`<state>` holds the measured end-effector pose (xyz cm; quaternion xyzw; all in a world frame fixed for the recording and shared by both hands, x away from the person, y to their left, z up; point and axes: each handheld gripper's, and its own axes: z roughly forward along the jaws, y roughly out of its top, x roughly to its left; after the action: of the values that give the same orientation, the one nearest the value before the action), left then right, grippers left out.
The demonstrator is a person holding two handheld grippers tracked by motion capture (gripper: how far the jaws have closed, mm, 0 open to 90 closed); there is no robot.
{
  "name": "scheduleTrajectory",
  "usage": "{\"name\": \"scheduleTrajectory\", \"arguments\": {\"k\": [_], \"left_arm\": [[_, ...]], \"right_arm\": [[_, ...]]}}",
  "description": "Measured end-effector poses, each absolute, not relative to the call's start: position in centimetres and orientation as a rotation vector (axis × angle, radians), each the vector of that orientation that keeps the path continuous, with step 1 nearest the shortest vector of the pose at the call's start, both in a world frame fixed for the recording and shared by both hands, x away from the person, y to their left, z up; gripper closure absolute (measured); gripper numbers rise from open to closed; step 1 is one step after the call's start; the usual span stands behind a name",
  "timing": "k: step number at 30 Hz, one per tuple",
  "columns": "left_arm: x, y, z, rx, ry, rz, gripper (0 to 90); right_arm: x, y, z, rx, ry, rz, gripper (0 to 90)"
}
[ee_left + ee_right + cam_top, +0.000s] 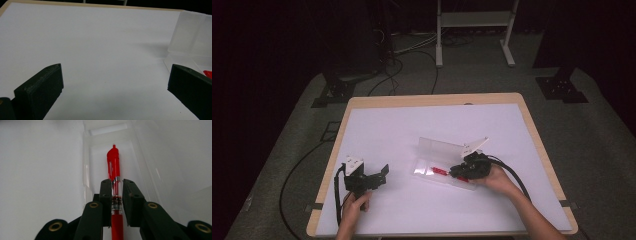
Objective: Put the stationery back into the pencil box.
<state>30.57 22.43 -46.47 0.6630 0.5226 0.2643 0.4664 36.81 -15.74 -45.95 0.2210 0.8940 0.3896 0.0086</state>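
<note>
Red pen (114, 182): seen lying lengthwise in a compartment of the clear plastic box (439, 150), its clip end pointed away from the right gripper's camera.
Right gripper (117, 181): lowered into the box; the pen's barrel is framed closely by both jaws. Whether the pads are pressed on it or a sliver of gap is left cannot be told for certain; a light hold or a release just under way is judged likely.
Left gripper (379, 176): rested on the white table (387, 125) well left of the box, jaws spread wide with nothing between them.
Box lid: stood open, tilted up behind the tray.
Done so far: the pen is judged to be placed inside the box already.
Left to do: the right jaws are to be freed and drawn clear, and the lid is probably to be shut.
Risk: the pen could be dragged along if the jaws are lifted early.
</note>
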Motion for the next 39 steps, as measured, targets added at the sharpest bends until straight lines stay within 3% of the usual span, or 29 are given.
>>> {"name": "scheduleTrajectory", "arguments": {"k": [24,39], "left_arm": [[30.6,22.4,-46.5,1.628,1.283,0.65,0.0],[30.6,22.4,-46.5,1.624,1.285,0.647,0.0]], "right_arm": [[35.9,-17.9,-43.8,0.706,2.749,1.28,57.3],[35.0,-19.4,-42.3,0.706,2.703,1.3,53.9]]}}
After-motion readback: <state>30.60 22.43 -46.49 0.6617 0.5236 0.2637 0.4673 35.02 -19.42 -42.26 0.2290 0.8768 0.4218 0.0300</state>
